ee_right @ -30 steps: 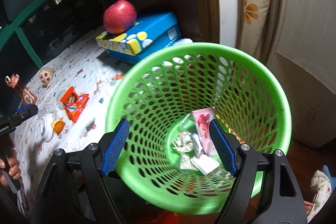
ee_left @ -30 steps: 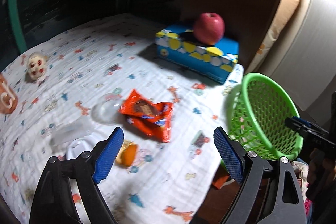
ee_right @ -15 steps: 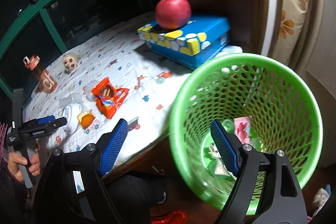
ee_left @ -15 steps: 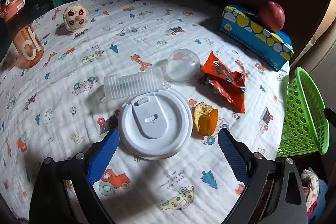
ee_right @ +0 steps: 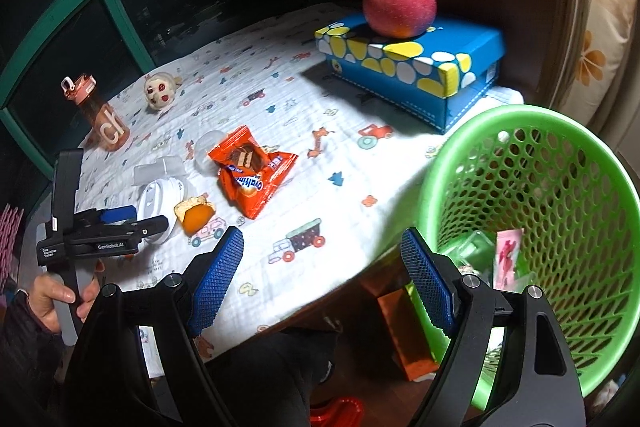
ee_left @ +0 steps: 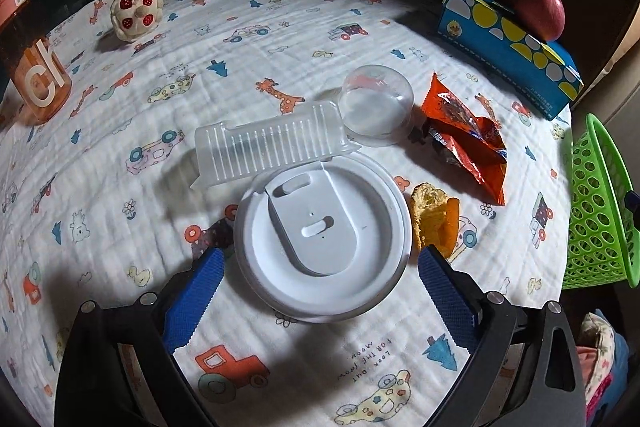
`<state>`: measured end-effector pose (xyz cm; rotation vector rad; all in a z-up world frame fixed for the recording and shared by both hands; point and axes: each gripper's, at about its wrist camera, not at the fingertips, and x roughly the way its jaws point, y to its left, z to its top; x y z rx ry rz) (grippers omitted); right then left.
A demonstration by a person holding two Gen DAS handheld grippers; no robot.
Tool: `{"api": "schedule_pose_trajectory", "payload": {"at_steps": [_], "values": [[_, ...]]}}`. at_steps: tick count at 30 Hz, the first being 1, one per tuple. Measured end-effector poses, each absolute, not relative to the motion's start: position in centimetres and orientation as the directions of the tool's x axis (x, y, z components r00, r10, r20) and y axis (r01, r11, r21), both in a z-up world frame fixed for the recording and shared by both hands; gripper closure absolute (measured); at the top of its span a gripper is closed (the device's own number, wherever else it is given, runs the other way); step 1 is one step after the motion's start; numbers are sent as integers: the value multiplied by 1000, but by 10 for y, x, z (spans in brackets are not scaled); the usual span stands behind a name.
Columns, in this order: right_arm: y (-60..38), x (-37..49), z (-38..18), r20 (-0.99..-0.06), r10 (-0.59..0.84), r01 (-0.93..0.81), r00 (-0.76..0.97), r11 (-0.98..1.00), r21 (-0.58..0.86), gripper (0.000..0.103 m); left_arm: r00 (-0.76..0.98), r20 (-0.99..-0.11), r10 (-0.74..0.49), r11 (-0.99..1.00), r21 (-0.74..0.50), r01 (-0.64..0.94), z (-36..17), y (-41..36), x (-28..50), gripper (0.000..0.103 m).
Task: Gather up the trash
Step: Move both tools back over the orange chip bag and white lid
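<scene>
Two blue pads of our left gripper [ee_left: 318, 277] are standing wide apart, having just been opening, and we are straddling the white round lid [ee_left: 322, 241] without pressing it. We are seeing an orange peel [ee_left: 436, 223] touching its right rim, a clear ribbed tray [ee_left: 268, 147] behind it, an orange wrapper [ee_left: 466, 137] further right. Turning to the right wrist view, we are keeping our right gripper [ee_right: 322, 277] spread with nothing between, over the table edge beside the green basket [ee_right: 560, 227] already holding scraps.

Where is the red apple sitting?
The apple sits on the blue box at the table's far right in both views, beyond the green basket.
</scene>
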<state>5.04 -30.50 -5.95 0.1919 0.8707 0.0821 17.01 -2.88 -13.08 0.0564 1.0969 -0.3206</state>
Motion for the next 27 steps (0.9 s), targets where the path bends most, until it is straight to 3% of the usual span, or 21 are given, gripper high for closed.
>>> {"api": "schedule_pose_trajectory", "payload": {"at_steps": [8, 27], "values": [[-292, 61, -64, -760, 170, -22, 628, 979, 201, 22, 409, -873, -264, 944, -147, 296, -134, -27, 175, 15], [-238, 80, -81, -779, 266, -149, 568, 964, 221, 23, 453, -833, -316, 933, -188, 306, -89, 8, 126, 15]]}}
